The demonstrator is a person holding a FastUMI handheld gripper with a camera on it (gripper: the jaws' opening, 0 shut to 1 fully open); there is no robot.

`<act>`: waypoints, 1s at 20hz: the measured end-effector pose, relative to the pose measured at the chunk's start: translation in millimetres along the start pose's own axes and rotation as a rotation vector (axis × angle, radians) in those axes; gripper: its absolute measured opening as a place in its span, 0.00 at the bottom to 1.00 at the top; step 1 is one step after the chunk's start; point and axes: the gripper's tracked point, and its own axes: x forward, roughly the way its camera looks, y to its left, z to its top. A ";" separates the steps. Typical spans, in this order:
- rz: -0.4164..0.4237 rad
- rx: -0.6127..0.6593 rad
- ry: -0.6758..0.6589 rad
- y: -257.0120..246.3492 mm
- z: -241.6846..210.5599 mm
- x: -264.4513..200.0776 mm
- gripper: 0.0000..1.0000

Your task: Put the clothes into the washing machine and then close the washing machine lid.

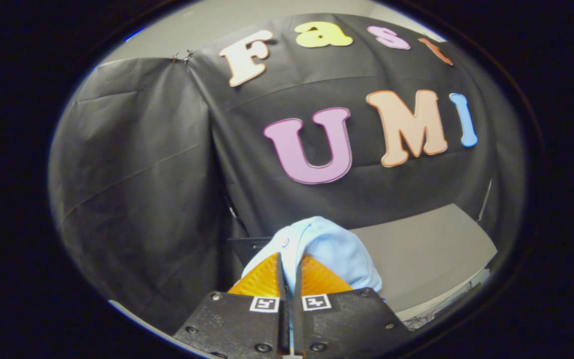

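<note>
A light blue garment [327,244] with a small button hangs bunched over my fingertips, lifted off the table. My gripper [289,262] is shut on a fold of it, both fingers pressed close with the cloth pinched in the narrow gap. The garment drapes forward and to the right of the fingers, hiding what lies just ahead of them. A dark flat edge [247,245] shows just left of the garment, behind it; I cannot tell what it belongs to.
A grey tabletop [426,249] stretches beyond the garment to the right, up to the black cloth wall [167,174]. Some cables [431,314] lie at the table's near right edge.
</note>
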 end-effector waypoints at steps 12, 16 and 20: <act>0.067 -0.050 0.115 73.7 -96.9 102.5 0.03; 0.081 -0.054 0.151 83.6 -133.3 137.6 0.03; 0.066 -0.039 0.163 83.5 -165.5 164.3 0.03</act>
